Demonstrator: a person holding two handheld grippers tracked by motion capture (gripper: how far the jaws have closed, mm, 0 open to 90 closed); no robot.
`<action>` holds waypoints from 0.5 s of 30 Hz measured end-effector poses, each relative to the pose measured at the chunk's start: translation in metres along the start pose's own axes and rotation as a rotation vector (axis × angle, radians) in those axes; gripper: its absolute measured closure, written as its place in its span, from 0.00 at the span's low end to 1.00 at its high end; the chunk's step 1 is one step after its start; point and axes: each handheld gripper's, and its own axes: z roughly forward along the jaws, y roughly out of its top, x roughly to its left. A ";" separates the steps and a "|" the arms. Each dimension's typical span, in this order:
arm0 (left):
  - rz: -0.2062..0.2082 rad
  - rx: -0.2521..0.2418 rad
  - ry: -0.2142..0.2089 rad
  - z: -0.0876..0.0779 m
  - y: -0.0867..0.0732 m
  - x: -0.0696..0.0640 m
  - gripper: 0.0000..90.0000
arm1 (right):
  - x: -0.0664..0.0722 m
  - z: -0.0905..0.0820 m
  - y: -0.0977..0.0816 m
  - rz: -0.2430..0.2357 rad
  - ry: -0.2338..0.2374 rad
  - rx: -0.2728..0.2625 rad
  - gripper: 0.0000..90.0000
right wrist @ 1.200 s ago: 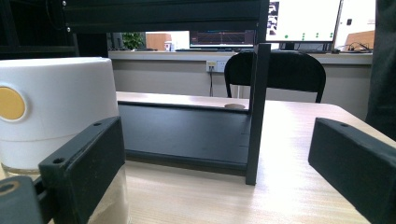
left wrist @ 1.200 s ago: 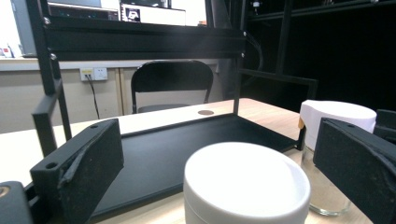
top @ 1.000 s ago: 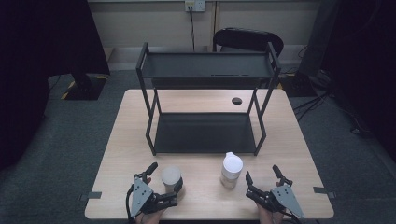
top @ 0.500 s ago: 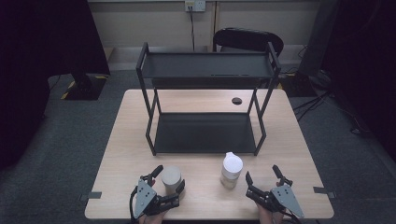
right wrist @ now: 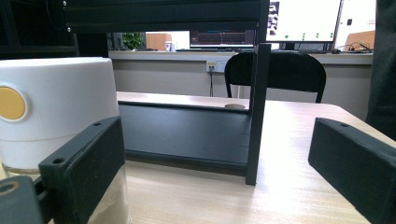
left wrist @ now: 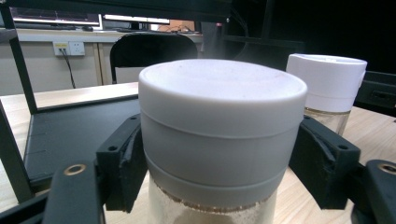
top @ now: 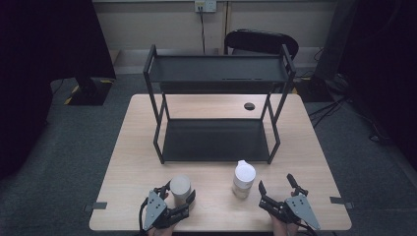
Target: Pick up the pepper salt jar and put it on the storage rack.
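1. The table (top: 147, 162) is pale wood, standing on grey carpet in a dim room.
2. Beyond both tongs a black two-shelf rack (top: 216, 140) stands on the table, with a small dark disc (top: 249, 105) on the wood behind its lower shelf.
3. Past the table's far edge there is a black chair (top: 260, 44) and a wall socket (top: 205, 6) with a cable hanging from it.
4. The left tongs (top: 178, 196) sit at the near edge of the table. Their jaws have just been closing, and the grey jar (top: 180, 189) stands between them.
5. In the left gripper view the left pad lies against the jar's lid; the right pad is close beside it, and I cannot tell whether it touches.
6. The grey jar (left wrist: 219, 140) has a broad, flat, pale grey lid with a grey band below it, and a clear body holding pale powder. It stands upright.
7. The right tongs (top: 277, 189) rest wide open with nothing between the jaws.
8. The white jar (top: 243, 178), white-capped with a yellow dot (right wrist: 10, 103), stands just ahead of the right tongs, to their left and outside the jaws.
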 end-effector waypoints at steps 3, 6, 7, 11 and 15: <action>-0.005 -0.001 0.001 -0.001 -0.001 0.000 0.33 | 0.000 0.000 0.000 0.000 0.000 0.000 0.03; 0.002 0.001 0.003 -0.002 -0.002 0.001 0.34 | 0.000 0.000 0.000 0.000 0.000 0.000 0.03; 0.000 0.001 0.001 -0.002 -0.002 0.001 0.35 | 0.000 0.000 0.000 0.000 0.000 0.000 0.03; -0.003 0.006 -0.002 -0.002 -0.003 0.003 0.37 | 0.000 0.000 0.000 0.000 0.000 0.000 0.03; -0.003 0.006 -0.003 -0.001 -0.004 0.003 0.37 | 0.000 0.000 0.000 0.000 0.000 0.000 0.03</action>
